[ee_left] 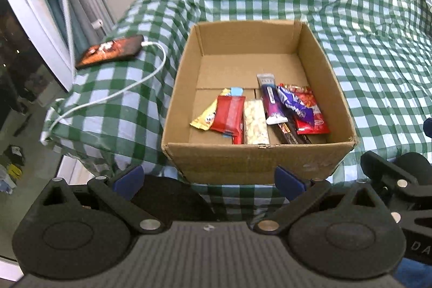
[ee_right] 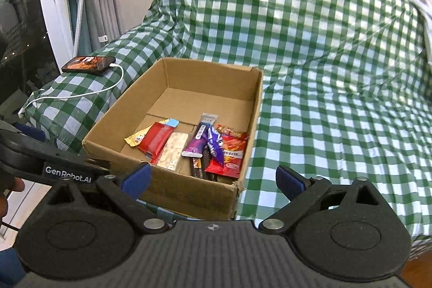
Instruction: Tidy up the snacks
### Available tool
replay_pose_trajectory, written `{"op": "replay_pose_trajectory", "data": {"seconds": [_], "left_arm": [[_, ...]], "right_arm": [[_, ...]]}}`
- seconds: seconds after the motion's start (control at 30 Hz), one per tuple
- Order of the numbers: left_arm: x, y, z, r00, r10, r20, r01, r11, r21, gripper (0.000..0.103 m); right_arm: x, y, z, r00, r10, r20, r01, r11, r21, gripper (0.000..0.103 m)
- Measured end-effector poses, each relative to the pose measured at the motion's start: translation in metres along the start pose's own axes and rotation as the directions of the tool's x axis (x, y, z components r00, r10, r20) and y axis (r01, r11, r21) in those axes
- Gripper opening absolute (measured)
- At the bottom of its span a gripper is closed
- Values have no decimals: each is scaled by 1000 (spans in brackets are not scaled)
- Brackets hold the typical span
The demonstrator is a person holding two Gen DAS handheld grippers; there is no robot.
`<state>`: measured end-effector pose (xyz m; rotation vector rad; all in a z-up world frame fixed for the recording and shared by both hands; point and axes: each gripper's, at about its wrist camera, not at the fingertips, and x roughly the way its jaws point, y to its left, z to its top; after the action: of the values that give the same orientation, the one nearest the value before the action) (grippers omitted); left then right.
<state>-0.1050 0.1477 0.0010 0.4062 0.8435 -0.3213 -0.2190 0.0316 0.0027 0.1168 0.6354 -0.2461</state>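
Snacks point(ee_left: 259, 112) lie in a loose pile in the near half of the cardboard box point(ee_left: 251, 161), which sits on the green-checked cover point(ee_left: 351, 18). You can count about seven or eight wrappers, but the exact number is hard to tell because they overlap. A red bar point(ee_left: 228, 114) covers most of a yellow packet point(ee_left: 203, 118); just beside it lies a pale nut bar point(ee_left: 255, 120), then a purple tube-like pack point(ee_left: 271, 101), a purple pouch point(ee_left: 295, 105) and a red bag point(ee_left: 310, 118). Dark bars point(ee_left: 291, 132) under these are mostly hidden, and the box's near wall cuts off the lowest ends.

The far half of the box floor is bare, and its four walls stand upright with no flaps over the top. To the box's left, near the cover's edge, you have one phone point(ee_left: 110, 51) with one white cable point(ee_left: 121, 91) trailing off. To the box's right the cover is open.

Your left gripper point(ee_left: 209, 181) hangs before the box's near wall, jaws spread wide, nothing between them. Your right gripper point(ee_right: 213, 180) sits at the box's near right corner, jaws likewise wide apart and empty.
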Motion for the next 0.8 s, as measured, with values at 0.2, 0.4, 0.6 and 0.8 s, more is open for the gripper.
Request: {"op": "replay_pose_trajectory", "data": {"seconds": [0.2, 0.4, 0.6, 0.8], "left_arm": [[-14, 2, -11, 999, 8, 33, -7, 999, -32, 103], [-11, 7, -12, 1000, 17, -21, -18, 998, -57, 103], [-18, 10, -14, 1000, -5, 5, 6, 997, -72, 103], [-18, 9, -14, 1000, -20, 0, 20, 998, -67, 103]], "right_arm": [[-15, 5, -6, 1000, -11, 23, 12, 1000, -14, 100], [-22, 10, -8, 999, -19, 45, 21, 999, -32, 101], [-25, 11, -8, 999, -24, 48, 26, 999, -35, 102], [-25, 11, -9, 998, -23, 51, 25, 999, -37, 102]]}}
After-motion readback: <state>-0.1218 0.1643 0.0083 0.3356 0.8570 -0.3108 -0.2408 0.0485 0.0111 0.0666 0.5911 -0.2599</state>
